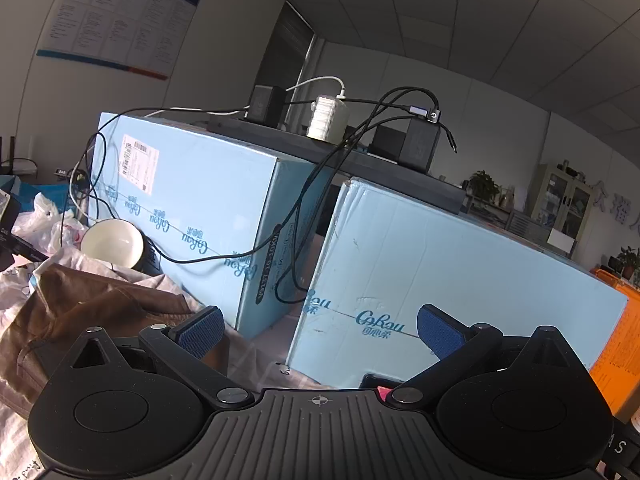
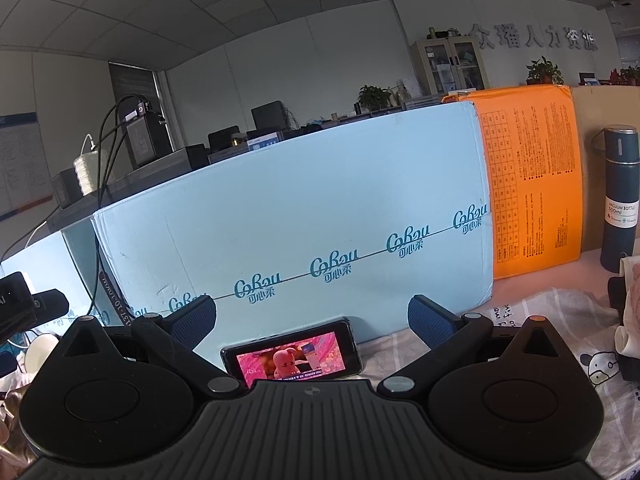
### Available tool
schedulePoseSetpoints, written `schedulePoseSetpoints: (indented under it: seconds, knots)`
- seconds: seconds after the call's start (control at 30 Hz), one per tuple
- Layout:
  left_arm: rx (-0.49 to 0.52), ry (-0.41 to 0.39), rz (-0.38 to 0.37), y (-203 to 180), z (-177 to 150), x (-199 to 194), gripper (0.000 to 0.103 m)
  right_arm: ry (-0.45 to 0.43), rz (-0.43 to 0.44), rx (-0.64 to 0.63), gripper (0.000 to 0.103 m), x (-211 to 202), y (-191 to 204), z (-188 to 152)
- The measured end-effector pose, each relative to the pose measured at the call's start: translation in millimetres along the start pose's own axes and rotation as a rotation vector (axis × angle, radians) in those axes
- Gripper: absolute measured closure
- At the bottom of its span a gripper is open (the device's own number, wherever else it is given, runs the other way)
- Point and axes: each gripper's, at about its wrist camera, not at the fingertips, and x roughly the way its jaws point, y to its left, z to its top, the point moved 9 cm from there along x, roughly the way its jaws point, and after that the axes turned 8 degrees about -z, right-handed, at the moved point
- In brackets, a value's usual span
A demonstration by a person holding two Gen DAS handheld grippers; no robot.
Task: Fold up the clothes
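Note:
A crumpled brown garment (image 1: 80,304) lies on a pale checked cloth (image 1: 16,432) at the lower left of the left wrist view. My left gripper (image 1: 320,330) hovers to its right, open, with nothing between its blue-padded fingers. My right gripper (image 2: 312,320) is open and empty too, raised above the patterned cloth (image 2: 560,320) and facing a light blue box. Part of the left gripper (image 2: 24,308) shows at the left edge of the right wrist view.
Two light blue cardboard boxes (image 1: 192,208) (image 2: 300,216) wall off the back, with an orange box (image 2: 532,184) to the right. A phone (image 2: 292,356) with a lit screen leans against the box. A white bowl (image 1: 112,242), black cables (image 1: 320,184) and a dark vacuum bottle (image 2: 620,196) stand nearby.

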Motion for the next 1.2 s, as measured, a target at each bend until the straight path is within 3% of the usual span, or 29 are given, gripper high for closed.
schedulePoseSetpoints:
  seconds: [0.53,0.77,0.87,1.03,1.2]
  knots:
    - [-0.064,0.022,-0.060,7.2,0.5,4.6,0.000,-0.012,-0.022,-0.007,0.000,0.5,1.3,-3.5]
    - [-0.038,0.097,-0.067,3.7,-17.3,26.1,0.000,0.034,-0.028,-0.018,0.000,20.6,1.9,-17.9]
    - [-0.039,0.127,-0.133,-4.0,-30.2,34.8,0.000,0.075,-0.049,-0.011,0.000,34.7,-3.3,-29.1]
    - [-0.030,0.060,-0.218,-16.0,-37.9,39.1,0.000,0.112,-0.089,0.020,0.000,49.8,-16.0,-39.0]
    - [-0.024,-0.009,-0.266,-21.9,-35.4,35.6,0.000,0.033,-0.093,0.078,0.000,37.4,-23.6,-29.6]
